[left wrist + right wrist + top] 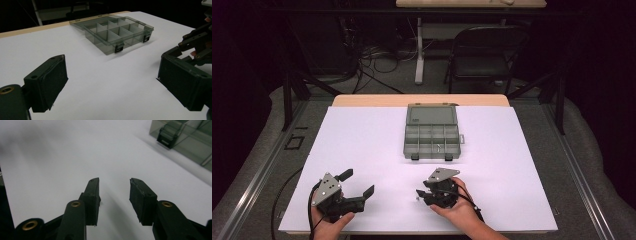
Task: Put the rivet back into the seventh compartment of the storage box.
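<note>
A big white sheet (362,150) covered the table (362,100). On it, toward the far side, sat a grey see-through compartment box (432,140) with its lid (432,114) lying open and flat behind it. The box had two rows of little sections, and two dark latches (448,157) hung on its near edge. Something small and thin lay in one of the near sections, too small to make out.

The left gripper (359,184) was held in a hand (329,225) at the near left of the sheet. Its jaws were spread wide, with nothing between them. In the left gripper view the box (117,35) lay ahead, well apart from the jaws.

The right gripper (419,195) was held in the other hand (459,207) at the near middle of the sheet, nearer to the box than the left one but not touching it. In the right gripper view its jaws stood partly spread, with a clear gap and only white sheet (62,157) between them. They pinched nothing. One latch (166,136) of the box showed at the top right corner there.
</note>
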Demonstrator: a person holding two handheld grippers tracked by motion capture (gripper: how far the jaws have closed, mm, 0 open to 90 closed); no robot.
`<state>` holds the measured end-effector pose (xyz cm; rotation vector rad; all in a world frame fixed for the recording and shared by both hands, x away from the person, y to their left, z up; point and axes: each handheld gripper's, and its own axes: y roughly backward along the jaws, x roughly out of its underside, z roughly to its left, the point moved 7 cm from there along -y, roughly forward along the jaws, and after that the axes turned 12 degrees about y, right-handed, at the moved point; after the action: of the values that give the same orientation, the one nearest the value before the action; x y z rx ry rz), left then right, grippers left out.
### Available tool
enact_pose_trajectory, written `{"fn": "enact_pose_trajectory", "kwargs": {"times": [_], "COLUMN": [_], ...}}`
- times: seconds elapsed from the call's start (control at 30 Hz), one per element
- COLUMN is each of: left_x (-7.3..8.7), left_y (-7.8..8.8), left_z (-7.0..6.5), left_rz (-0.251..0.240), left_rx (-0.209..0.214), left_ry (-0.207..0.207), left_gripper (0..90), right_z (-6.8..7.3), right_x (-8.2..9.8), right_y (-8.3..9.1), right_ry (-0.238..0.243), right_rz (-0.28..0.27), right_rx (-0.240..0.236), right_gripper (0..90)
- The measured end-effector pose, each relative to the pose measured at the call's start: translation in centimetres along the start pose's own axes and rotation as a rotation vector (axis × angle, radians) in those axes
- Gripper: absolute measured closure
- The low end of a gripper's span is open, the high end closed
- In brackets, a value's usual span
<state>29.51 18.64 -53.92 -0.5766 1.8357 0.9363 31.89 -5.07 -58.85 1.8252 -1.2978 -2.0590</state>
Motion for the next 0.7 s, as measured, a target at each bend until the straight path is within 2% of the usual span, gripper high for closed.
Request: {"fn": "enact_pose_trajectory", "kwargs": {"times": [0.2, 0.37, 0.6, 0.7], "left_x": [0.0, 0.0, 0.0, 0.0], "left_y": [0.1, 0.0, 0.0, 0.1], "left_z": [0.1, 0.1, 0.1, 0.1], "left_rz": [-0.001, 0.002, -0.001, -0.005], "left_rx": [-0.002, -0.002, -0.005, -0.007], "left_ry": [-0.001, 0.002, 0.0, -0.001], "left_gripper": [8.7, 8.7, 8.7, 8.7], "right_z": [1.1, 1.5, 1.7, 1.9], "right_x": [0.2, 0.5, 0.8, 0.9], "right_y": [-0.9, -1.2, -1.5, -1.6], "right_ry": [0.008, 0.012, 0.014, 0.02], "right_rz": [0.015, 0.032, 0.032, 0.049], "right_rx": [-0.035, -0.054, -0.048, -0.055], "right_gripper": [64.4, 64.1, 65.7, 68.1]}}
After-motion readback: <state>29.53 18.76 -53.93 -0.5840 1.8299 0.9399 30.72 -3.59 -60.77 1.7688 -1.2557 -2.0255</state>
